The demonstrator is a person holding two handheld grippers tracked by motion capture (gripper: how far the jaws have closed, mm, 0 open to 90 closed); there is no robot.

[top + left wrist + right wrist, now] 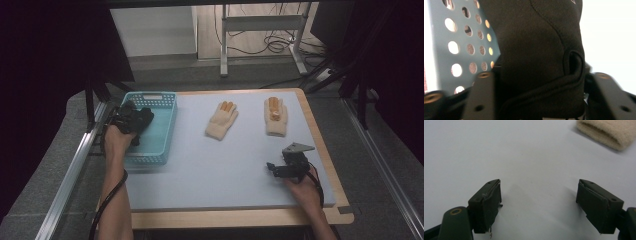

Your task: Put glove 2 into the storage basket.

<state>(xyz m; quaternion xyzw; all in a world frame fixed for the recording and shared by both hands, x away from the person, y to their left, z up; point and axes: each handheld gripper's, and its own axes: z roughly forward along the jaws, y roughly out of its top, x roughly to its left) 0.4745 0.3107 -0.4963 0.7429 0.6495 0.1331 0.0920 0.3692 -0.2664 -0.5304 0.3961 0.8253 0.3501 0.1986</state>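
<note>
Your left tongs (142,117) sit over the turquoise basket (165,131) at the left edge of the tabletop (220,170), with a black glove (536,57) between the jaws. In the left gripper view the glove fills the gap, the basket's perforated wall behind it. Can't tell if the pads are pressing on the fabric or just off it.

Your right tongs (274,167) rest low over the bare tabletop near the front right, jaws wide apart, nothing between them.

Two beige gloves lie on the far half: one mid-table (221,120), one further right (276,116), well apart from the basket.
</note>
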